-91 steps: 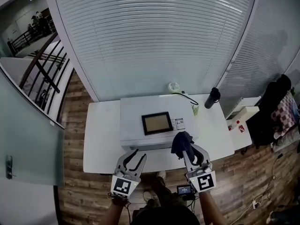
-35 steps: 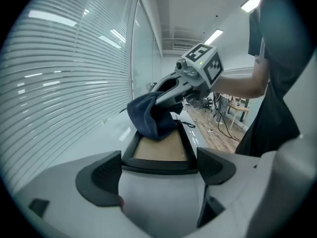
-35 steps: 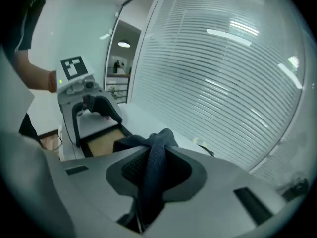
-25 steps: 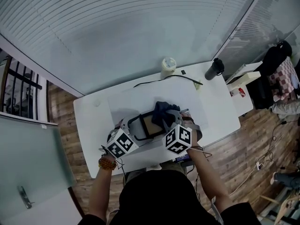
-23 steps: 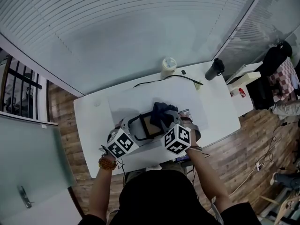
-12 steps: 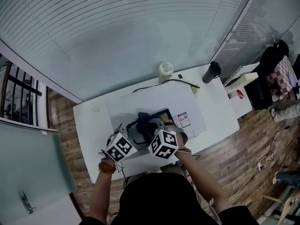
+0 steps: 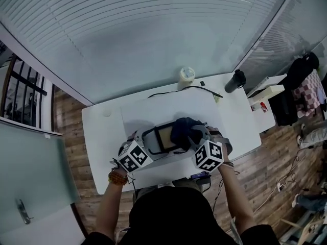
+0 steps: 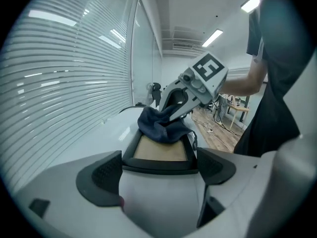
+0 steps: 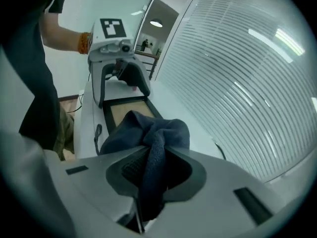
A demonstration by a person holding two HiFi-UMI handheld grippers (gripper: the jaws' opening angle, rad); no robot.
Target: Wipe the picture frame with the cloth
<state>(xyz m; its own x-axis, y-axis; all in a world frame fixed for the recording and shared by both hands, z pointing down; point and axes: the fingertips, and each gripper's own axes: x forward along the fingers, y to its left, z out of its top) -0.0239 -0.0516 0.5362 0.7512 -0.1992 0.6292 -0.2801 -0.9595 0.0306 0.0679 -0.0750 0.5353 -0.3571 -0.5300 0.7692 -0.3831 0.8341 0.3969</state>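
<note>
The black picture frame (image 7: 162, 139) with a tan inside lies flat on the white table (image 7: 99, 137). My left gripper (image 7: 144, 139) is shut on its left end; in the left gripper view the frame's near edge (image 8: 158, 163) fills the gap between the two pads. A dark blue cloth (image 7: 184, 130) rests bunched on the frame's right end, and my right gripper (image 7: 196, 135) is shut on it. In the right gripper view the cloth (image 9: 151, 138) hangs from the jaws over the frame (image 9: 124, 110), with the left gripper (image 9: 116, 48) beyond.
A white sheet (image 7: 153, 108) lies under the frame. At the table's far edge stand a white roll (image 7: 187, 76) and a dark bottle (image 7: 235, 80), with a black cable (image 7: 186, 89) between them. A small side table (image 7: 263, 98) stands to the right.
Over the last half second my right gripper has dragged the cloth from the frame's left part to its right end. The left gripper has kept its hold on the frame.
</note>
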